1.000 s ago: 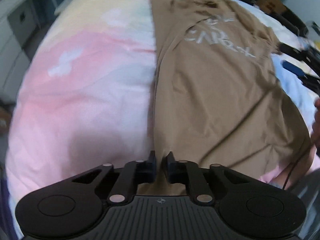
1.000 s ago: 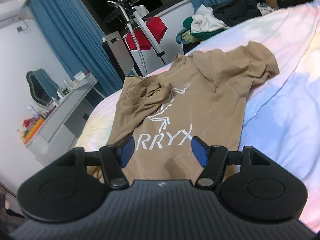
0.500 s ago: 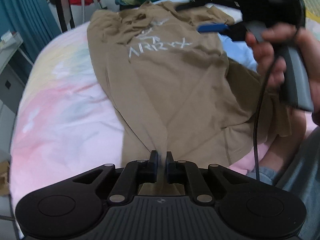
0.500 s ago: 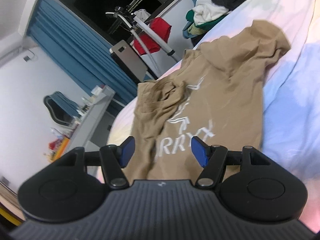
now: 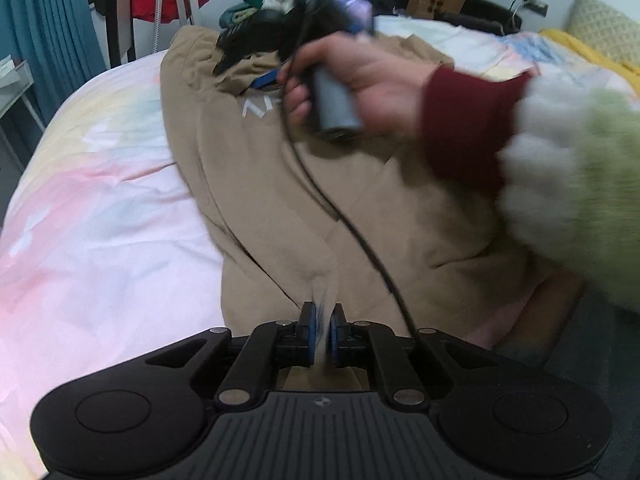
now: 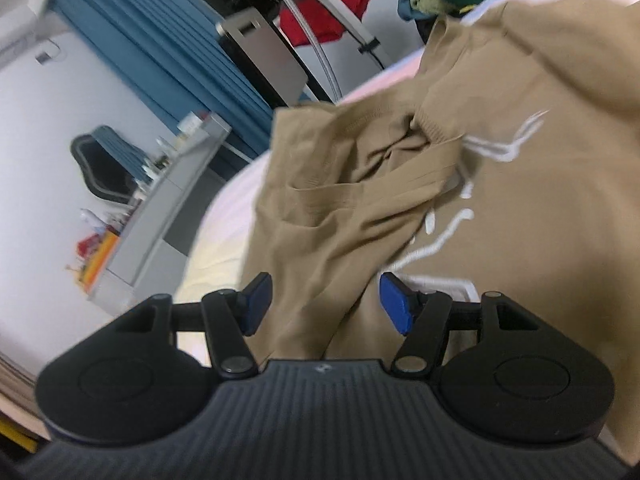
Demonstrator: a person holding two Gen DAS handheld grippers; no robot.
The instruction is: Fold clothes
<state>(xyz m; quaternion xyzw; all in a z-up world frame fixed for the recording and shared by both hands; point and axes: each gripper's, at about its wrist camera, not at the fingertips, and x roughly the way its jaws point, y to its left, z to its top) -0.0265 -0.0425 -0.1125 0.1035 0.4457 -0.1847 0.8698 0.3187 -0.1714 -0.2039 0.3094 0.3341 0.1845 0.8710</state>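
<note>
A tan cotton T-shirt with a white printed logo (image 5: 360, 200) lies spread lengthwise on a bed covered by a pastel pink, yellow and blue tie-dye sheet (image 5: 100, 208), its collar end toward the far side of the bed and its hem toward the camera. In the left wrist view the left gripper (image 5: 322, 330) has its blue-padded jaws pressed together on a pinched-up bit of the shirt's hem, so the cloth rises in a small peak between them. Above the shirt's chest the person's right hand (image 5: 352, 80), in a dark red cuff under a fluffy white and green sleeve (image 5: 568, 184), grips the handle of the right gripper (image 6: 320, 304), and a black cable (image 5: 340, 208) hangs from it across the fabric. In the right wrist view that gripper's blue pads stand wide apart, with a fold of the shirt running between them near the crumpled sleeve and collar; the picture is blurred, so whether the pads touch the cloth cannot be told. Beyond the bed stand blue pleated curtains (image 6: 168, 64), a grey desk cluttered with small items (image 6: 160, 216), a red garment on a metal stand (image 6: 324, 4) and a pile of mixed clothes (image 5: 264, 4).
</note>
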